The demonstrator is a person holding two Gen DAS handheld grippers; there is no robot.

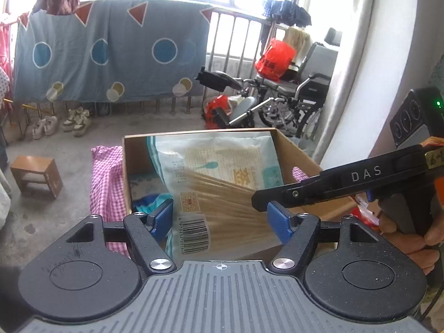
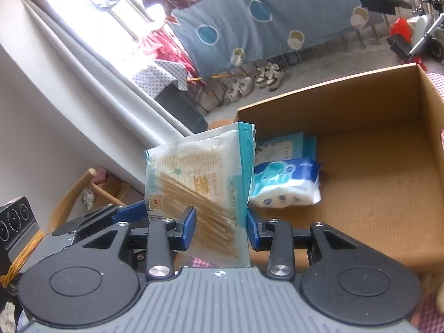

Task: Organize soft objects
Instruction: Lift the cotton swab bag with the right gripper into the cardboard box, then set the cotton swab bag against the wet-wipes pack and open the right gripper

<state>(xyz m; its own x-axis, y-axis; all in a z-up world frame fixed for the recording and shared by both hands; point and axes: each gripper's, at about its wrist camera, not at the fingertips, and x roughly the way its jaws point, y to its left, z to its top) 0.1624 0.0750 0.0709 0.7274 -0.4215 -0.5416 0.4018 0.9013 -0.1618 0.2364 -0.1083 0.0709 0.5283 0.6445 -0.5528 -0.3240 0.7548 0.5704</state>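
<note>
Currently both my grippers hold one pack (image 1: 219,183) of thin tan sticks above the box (image 1: 288,149). Left to right in the left wrist view: stool (image 1: 36,176) on the floor, pink checked cloth (image 1: 106,177) beside the box, then the left gripper (image 1: 220,217), its pads pinching the pack's lower part from both sides. Right gripper (image 1: 341,183) comes in from the right, its tip at the pack's edge; a hand (image 1: 410,236) grips its handle.

Right wrist view: right gripper (image 2: 220,229) has the pack (image 2: 205,183) squeezed between its blue pads, pack upright and tilted. Just right of it, inside the box (image 2: 360,172), a blue-and-white tissue pack (image 2: 285,186) lies on the bottom, a teal packet (image 2: 280,145) behind it. Rest of the box floor is bare cardboard.
</note>
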